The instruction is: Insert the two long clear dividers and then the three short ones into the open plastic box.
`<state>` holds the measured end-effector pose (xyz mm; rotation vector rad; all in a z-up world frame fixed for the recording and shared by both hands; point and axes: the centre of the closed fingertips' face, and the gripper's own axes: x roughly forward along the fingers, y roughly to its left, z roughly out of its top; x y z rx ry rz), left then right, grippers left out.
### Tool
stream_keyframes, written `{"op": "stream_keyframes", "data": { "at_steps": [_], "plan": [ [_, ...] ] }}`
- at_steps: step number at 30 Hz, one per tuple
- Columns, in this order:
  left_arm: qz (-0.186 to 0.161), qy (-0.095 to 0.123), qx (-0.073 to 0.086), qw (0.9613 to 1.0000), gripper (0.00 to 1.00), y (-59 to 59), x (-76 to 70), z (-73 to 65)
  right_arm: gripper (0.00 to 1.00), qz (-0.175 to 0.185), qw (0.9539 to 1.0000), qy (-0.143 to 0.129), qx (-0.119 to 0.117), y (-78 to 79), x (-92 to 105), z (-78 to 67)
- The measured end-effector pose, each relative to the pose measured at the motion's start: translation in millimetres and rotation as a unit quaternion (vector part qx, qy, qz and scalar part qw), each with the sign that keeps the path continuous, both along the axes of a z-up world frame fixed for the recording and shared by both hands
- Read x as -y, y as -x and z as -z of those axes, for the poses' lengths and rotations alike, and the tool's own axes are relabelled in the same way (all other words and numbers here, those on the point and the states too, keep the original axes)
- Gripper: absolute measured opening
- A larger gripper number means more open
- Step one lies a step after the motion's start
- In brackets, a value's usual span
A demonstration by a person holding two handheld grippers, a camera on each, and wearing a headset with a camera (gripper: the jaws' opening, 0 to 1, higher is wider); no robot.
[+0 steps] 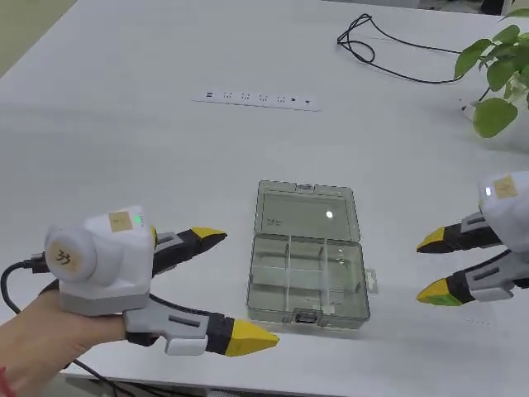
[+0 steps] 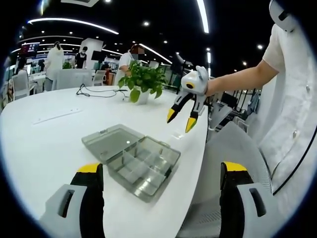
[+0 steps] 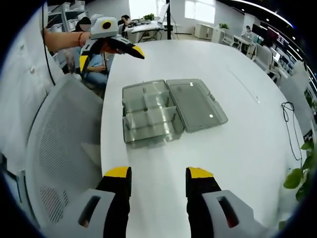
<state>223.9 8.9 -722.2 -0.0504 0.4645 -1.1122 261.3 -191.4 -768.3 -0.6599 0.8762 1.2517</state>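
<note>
Seemingly the inserting is finished or nearly so. Nearest, the left yellow-tipped gripper (image 1: 240, 287) and the right yellow-tipped gripper (image 1: 426, 267), two in all, hang spread wide and hold nothing, one on each side of the single open smoky-clear plastic box (image 1: 306, 213) on the white desk (image 1: 124, 141). Clear dividers (image 1: 289, 273) stand in its base: two long ones show, but the short ones are too faint to count. Next would be checking that each is seated. Beyond lie one white power strip (image 1: 256, 99), one black cable (image 1: 372, 45) and one green leafy plant (image 1: 500, 70).

One box (image 1: 306, 217), two claws (image 1: 241, 287) (image 1: 421, 270)
</note>
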Motion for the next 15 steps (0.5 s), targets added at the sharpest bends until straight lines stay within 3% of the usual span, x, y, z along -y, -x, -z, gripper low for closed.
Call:
{"op": "stream_keyframes", "data": {
  "at_steps": [6, 15],
  "plan": [
    [-0.001, -0.001, -0.002, 1.0, 1.0, 0.2, -0.7, -1.4, 0.46, 0.006, 0.9989, 0.046, -0.012, 0.1, 38.4, 22.5],
    [-0.003, -0.005, -0.005, 1.0, 1.0, 0.9, -2.8, -0.8, 0.47, -0.028, 0.9923, 0.12, -0.013, -4.1, 83.0, 55.3]
  ]
}}
